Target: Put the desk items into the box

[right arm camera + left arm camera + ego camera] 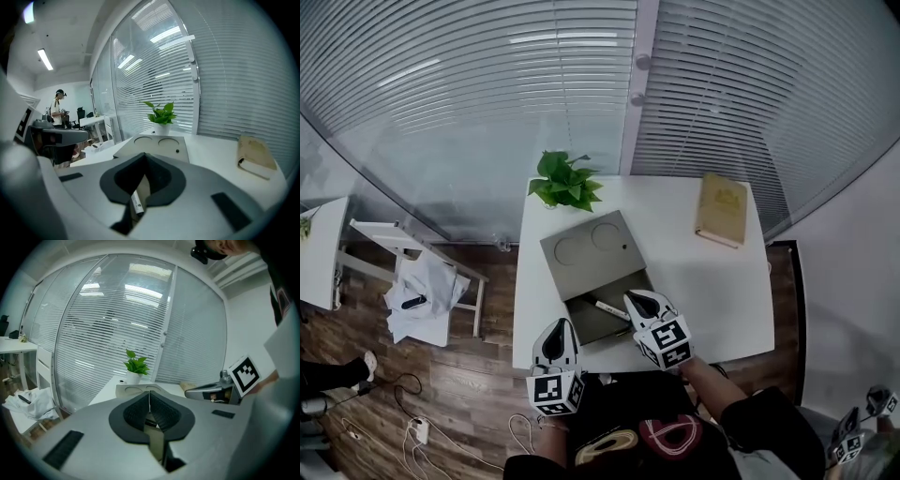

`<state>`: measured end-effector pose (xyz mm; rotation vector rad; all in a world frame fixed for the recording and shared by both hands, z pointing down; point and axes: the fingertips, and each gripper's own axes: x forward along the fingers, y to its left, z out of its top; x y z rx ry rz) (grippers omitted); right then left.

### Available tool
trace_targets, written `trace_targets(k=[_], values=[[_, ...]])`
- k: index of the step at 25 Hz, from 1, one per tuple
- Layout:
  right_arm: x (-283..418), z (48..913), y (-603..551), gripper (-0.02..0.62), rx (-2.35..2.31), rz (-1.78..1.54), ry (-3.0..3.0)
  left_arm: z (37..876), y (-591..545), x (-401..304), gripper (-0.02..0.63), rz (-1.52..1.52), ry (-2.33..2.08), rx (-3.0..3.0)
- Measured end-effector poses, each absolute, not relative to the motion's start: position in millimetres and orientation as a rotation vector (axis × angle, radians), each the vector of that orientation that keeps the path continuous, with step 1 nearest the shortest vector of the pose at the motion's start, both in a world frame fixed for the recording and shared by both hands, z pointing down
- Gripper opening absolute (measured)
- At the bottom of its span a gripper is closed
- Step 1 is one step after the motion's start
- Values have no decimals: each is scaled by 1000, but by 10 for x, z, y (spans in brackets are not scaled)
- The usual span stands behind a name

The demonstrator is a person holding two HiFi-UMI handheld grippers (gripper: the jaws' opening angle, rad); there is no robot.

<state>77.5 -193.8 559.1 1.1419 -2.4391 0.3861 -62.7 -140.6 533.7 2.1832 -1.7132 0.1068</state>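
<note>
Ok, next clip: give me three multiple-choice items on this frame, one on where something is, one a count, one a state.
1. Where on the desk is the book?
A. far right corner
B. near left corner
C. middle

2. How many round recesses does the lid have?
A. one
B. two
C. four

3. How do the jaws of the left gripper stand?
A. wide apart
B. half open
C. together

Answers:
1 A: in the head view the book lies by the desk's far right edge.
2 B: two circles sit side by side on the lid.
3 C: in the left gripper view the pads meet in a thin line with nothing between them.
</note>
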Motion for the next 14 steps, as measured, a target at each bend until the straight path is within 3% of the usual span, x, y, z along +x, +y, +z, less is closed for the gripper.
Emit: trace_targets(k=[14], values=[[799, 5649, -1901, 8, 1126, 357, -2415, 5330, -1411, -601, 20, 86, -1712, 2159]])
